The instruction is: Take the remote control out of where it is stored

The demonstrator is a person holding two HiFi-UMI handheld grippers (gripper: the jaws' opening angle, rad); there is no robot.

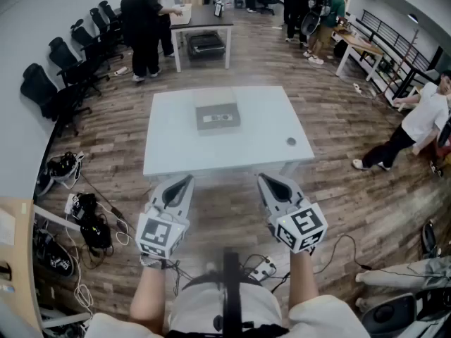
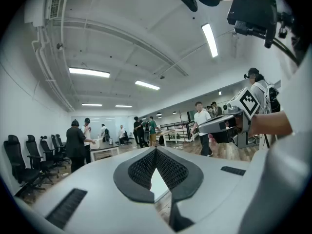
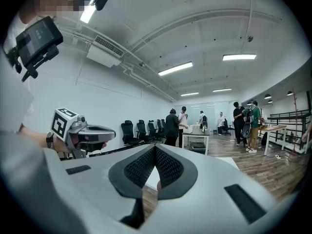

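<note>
Head view shows the left tongs (image 1: 187,179) and the right tongs (image 1: 262,178) held side by side above the wooden floor (image 1: 338,189), short of the near edge of the white surface (image 1: 176,146) and touching nothing. Left gripper view has its two jaws brought together at the tips with nothing between them (only a sliver of the white surface shows through the narrow gap lower down). Right gripper view shows the same: jaws closed tip to tip and empty. Each pair of tongs carries one marker cube (image 1: 161,234), so two cubes in all. On the surface lie two things. One flat grey box (image 1: 217,116) sits near the middle with a paler strip on top. One small round thing (image 1: 291,141) lies towards the near right corner, well apart from the box. The remote control itself cannot be seen in any view. Whether it sits inside the grey box cannot be told, and the print on the strip is too small to read. The person's forearms are cut off by the lower edge of the head view. Beyond the surface stands a second table (image 1: 204,16), a row of black chairs (image 1: 63,62) lines the left wall, and several people (image 1: 144,20) stand around, too far off to make out in detail.
</note>
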